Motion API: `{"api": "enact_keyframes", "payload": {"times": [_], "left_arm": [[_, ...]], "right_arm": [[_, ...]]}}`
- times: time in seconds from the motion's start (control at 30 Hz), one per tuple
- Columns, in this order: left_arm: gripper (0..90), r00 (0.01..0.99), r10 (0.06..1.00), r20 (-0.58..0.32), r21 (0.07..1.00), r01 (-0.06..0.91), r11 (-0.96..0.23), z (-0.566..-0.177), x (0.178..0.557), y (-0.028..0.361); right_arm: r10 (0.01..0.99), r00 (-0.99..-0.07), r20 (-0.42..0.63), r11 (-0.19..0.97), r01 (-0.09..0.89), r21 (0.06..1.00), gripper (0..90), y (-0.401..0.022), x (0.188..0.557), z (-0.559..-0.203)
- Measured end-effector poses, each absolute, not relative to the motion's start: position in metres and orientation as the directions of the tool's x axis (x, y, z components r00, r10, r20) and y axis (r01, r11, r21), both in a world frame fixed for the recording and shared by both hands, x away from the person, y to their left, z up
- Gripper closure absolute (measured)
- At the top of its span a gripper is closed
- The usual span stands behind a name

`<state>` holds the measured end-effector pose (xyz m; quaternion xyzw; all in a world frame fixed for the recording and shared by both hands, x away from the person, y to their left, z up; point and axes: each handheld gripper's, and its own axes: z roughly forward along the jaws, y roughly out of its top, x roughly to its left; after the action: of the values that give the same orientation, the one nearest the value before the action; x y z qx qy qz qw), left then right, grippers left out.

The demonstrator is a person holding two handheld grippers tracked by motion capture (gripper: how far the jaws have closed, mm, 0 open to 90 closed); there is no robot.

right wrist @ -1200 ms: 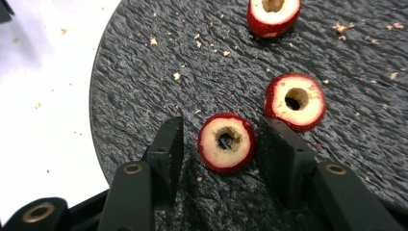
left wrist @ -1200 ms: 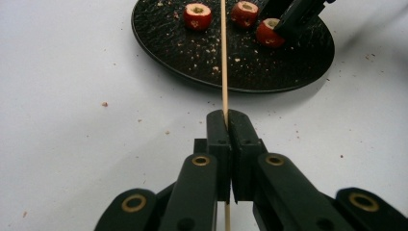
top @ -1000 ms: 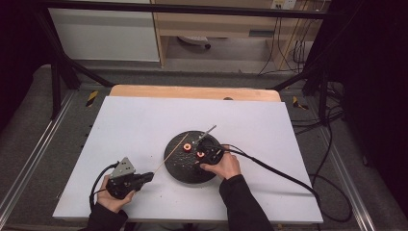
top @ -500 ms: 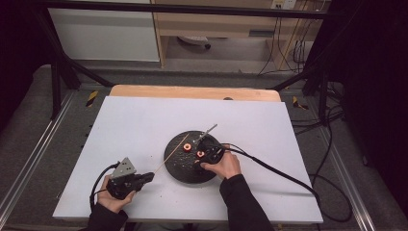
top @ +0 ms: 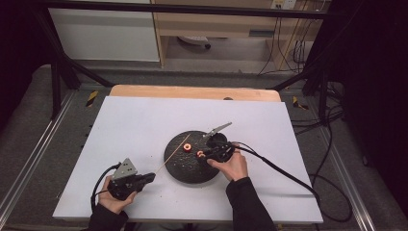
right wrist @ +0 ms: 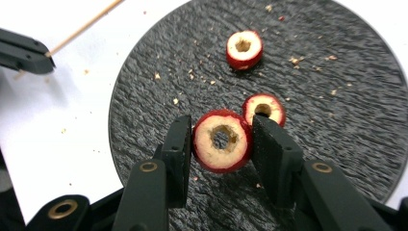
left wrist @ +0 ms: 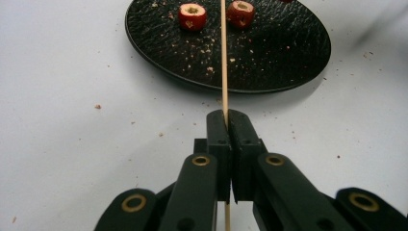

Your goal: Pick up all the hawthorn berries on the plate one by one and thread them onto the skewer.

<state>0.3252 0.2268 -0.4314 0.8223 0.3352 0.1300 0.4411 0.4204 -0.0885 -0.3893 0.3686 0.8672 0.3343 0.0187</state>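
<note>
High view: a white table (top: 144, 120) bears a round black plate (top: 190, 168) near its middle, with a person's forearms entering from the bottom edge. At the lower left, the left gripper (top: 146, 178) rests on the table just beside the plate; a thin wooden skewer (top: 173, 155) runs from its jaws up and to the right, its far end over the plate. At the plate's right side, the right gripper (top: 204, 155) points left, with a red fruit piece at its tips and a second red piece (top: 187, 147) lying just beside it on the plate. A black cable (top: 279, 168) trails from the right gripper across the table to the right.

Left gripper view: the two black jaws stand pressed together on the skewer (left wrist: 224, 72), which passes straight up between them and over the plate (left wrist: 269, 57). Two cored red fruit pieces lie at the plate's far side — one to the left of the skewer (left wrist: 192, 15), one just to its right (left wrist: 240, 12). Crumbs are scattered over plate and table.

Right gripper view: the jaws clamp a cored fruit ring (right wrist: 222, 140) — red skin, pale flesh, a hole through its middle — one pad on each side, above the plate (right wrist: 144, 96). A second ring (right wrist: 264, 108) lies just behind it, and a third (right wrist: 244, 49) farther off. The left gripper's tip (right wrist: 24, 55) and the skewer (right wrist: 86, 26) show at the upper left.
</note>
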Motion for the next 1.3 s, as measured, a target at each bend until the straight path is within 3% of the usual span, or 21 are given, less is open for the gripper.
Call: {"api": "enact_keyframes", "payload": {"times": [0.37, 0.7, 1.3], "left_arm": [[87.9, 0.740, 0.667, -0.083, 0.813, 0.438, -0.384, -0.432, 0.324, 0.223], [87.9, 0.729, 0.678, -0.093, 0.818, 0.444, -0.366, -0.434, 0.322, 0.219], [87.9, 0.708, 0.698, -0.103, 0.833, 0.445, -0.328, -0.434, 0.319, 0.212]], "right_arm": [[0.666, -0.698, 0.262, 0.369, 0.614, 0.697, 60.7, -0.112, 0.411, -0.392], [0.675, -0.647, 0.355, 0.170, 0.604, 0.778, 60.8, -0.125, 0.400, -0.405], [0.656, -0.608, 0.446, -0.152, 0.473, 0.868, 60.8, -0.116, 0.391, -0.413]]}}
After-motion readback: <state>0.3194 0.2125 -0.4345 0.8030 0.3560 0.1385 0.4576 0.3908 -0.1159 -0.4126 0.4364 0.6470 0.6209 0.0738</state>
